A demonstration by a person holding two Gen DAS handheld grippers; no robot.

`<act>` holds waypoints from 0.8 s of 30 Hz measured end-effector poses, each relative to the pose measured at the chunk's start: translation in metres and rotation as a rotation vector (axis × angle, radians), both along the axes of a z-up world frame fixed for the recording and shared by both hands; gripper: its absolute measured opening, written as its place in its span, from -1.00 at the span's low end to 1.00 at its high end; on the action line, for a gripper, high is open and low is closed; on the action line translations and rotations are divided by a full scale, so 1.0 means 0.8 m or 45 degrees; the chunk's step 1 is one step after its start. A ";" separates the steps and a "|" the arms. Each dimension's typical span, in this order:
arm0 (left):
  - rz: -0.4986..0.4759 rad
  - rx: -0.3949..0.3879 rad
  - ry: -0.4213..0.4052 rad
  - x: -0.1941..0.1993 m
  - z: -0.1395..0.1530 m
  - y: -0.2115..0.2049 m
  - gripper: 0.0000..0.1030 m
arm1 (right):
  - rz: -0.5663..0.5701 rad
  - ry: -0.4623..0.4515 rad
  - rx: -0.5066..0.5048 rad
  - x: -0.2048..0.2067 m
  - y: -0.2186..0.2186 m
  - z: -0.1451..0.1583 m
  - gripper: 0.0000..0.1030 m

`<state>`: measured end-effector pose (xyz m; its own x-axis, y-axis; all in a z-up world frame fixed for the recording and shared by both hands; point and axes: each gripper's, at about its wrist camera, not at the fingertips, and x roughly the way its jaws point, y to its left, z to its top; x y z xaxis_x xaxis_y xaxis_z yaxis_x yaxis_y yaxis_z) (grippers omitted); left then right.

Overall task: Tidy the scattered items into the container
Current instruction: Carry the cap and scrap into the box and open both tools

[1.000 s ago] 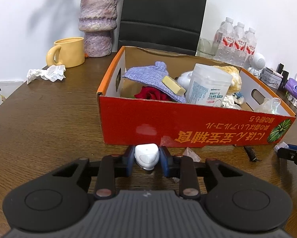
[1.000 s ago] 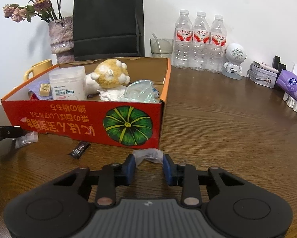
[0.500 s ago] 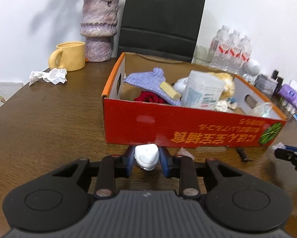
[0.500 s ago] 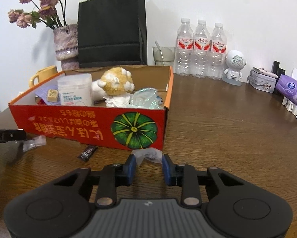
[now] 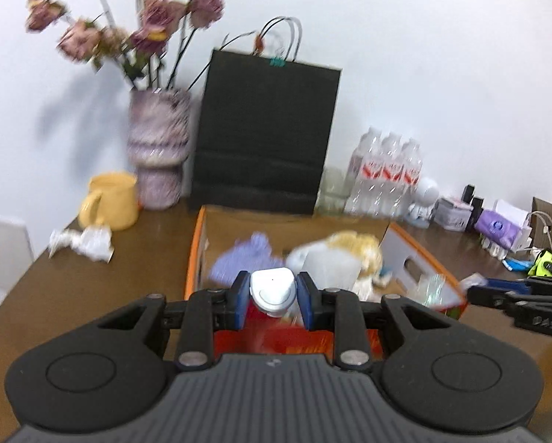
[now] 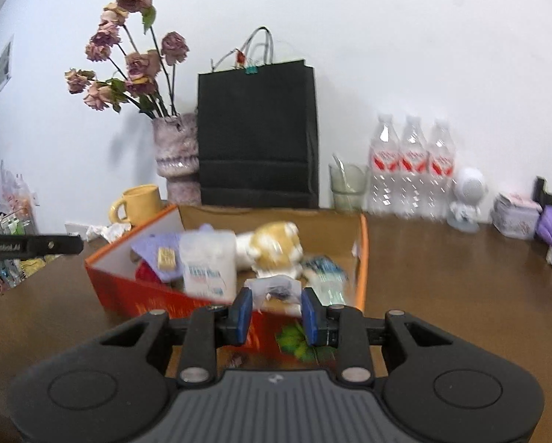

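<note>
The red-orange cardboard box (image 5: 194,254) (image 6: 364,258) stands on the brown table and holds a lilac knit hat (image 5: 244,256), a white tub (image 6: 209,262), a yellow plush toy (image 6: 276,243) and other items. My left gripper (image 5: 272,301) is shut on a small white rounded object (image 5: 272,291), raised above the box's near wall. My right gripper (image 6: 276,312) is shut on a clear plastic packet (image 6: 274,288), held above the box's near right corner. The right gripper also shows at the right edge of the left wrist view (image 5: 512,293).
At the back stand a vase of dried flowers (image 5: 158,151), a black paper bag (image 5: 265,136), a yellow mug (image 5: 110,206), three water bottles (image 6: 410,166), a glass (image 6: 346,188) and a white robot figure (image 6: 468,199). Crumpled paper (image 5: 82,241) lies left of the box.
Both grippers have lifted from table level up over the box's near wall, each carrying its item. The views are motion blurred now.
</note>
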<state>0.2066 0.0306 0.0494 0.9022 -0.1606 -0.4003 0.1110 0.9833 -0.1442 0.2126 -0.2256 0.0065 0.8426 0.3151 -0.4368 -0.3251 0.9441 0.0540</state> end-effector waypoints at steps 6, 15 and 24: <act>-0.046 -0.048 0.032 0.057 0.010 -0.020 -0.46 | 0.010 0.066 -0.014 0.063 0.030 0.003 -0.47; -0.046 -0.034 0.205 0.117 -0.046 -0.028 -0.46 | -0.028 0.185 -0.061 0.128 0.051 -0.041 -0.47; -0.038 0.070 0.200 0.122 -0.061 -0.040 -0.33 | -0.031 0.210 -0.096 0.132 0.054 -0.057 -0.14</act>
